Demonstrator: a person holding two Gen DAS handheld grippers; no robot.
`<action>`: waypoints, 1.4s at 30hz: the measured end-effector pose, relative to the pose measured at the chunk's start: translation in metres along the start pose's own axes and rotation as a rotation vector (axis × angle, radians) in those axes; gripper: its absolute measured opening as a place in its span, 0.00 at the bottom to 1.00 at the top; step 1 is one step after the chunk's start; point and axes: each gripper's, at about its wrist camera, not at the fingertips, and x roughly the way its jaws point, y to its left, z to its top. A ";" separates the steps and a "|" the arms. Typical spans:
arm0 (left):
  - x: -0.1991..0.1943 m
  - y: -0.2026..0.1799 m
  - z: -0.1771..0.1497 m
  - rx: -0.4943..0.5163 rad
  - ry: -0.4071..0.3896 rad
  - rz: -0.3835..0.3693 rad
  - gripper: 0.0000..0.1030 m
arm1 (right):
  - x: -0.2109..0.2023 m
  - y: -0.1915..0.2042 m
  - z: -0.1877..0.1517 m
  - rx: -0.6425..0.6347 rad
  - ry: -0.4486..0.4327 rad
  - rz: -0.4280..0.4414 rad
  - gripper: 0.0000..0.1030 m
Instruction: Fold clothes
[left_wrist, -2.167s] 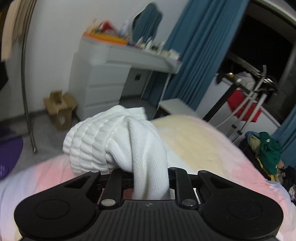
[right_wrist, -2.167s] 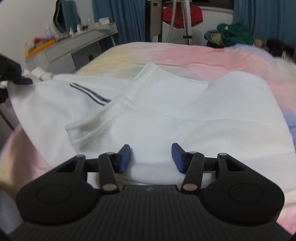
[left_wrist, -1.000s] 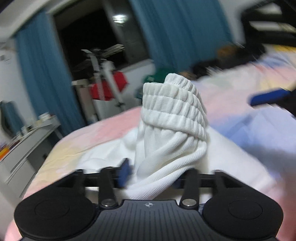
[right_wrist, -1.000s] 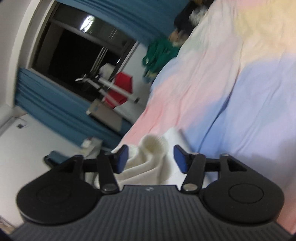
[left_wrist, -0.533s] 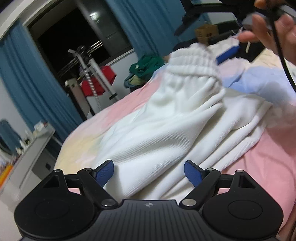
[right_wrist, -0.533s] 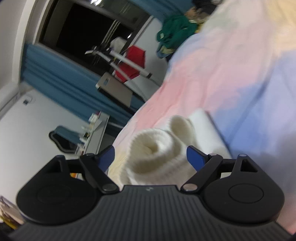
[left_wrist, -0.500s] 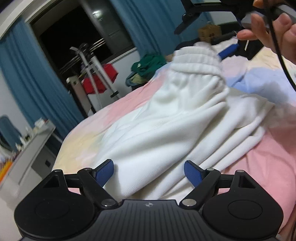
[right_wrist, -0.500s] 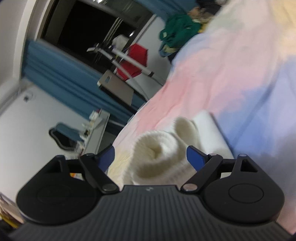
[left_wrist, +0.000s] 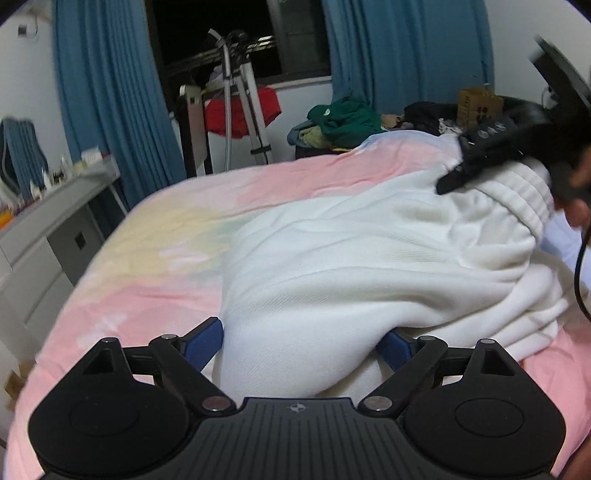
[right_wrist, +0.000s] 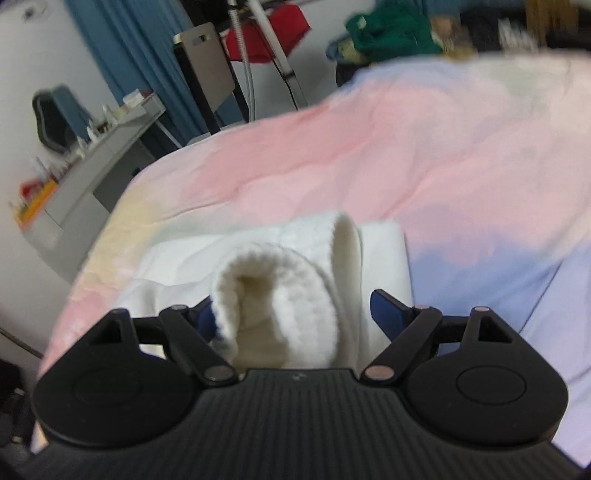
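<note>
Here, the left gripper (left_wrist: 301, 341), jaws opening, and right gripper (right_wrist: 291, 314), jaws closing, both unclamped, straddle a crumpled white ribbed-knit garment (left_wrist: 369, 258) on a pastel bedspread (left_wrist: 155, 258).

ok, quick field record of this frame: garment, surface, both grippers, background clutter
garment: white sweatshirt, bunched, ribbed cuff at its far end
surface: bed with pastel bedspread
left gripper: jaws opening, cloth bulging between them, right pad partly hidden, no clamp seen
right gripper: jaws closing around the cuff, right pad clear of it
background: blue curtains, green clothes pile, grey desk
</note>
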 end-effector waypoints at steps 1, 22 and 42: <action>-0.001 0.001 -0.001 -0.009 0.004 -0.002 0.89 | 0.001 -0.007 -0.001 0.033 0.006 0.024 0.81; 0.002 0.021 -0.012 -0.177 0.053 -0.041 0.89 | -0.032 -0.045 -0.008 0.150 -0.138 -0.027 0.27; -0.013 0.033 -0.016 -0.251 0.098 -0.063 0.87 | -0.085 -0.004 -0.046 0.098 -0.256 -0.096 0.85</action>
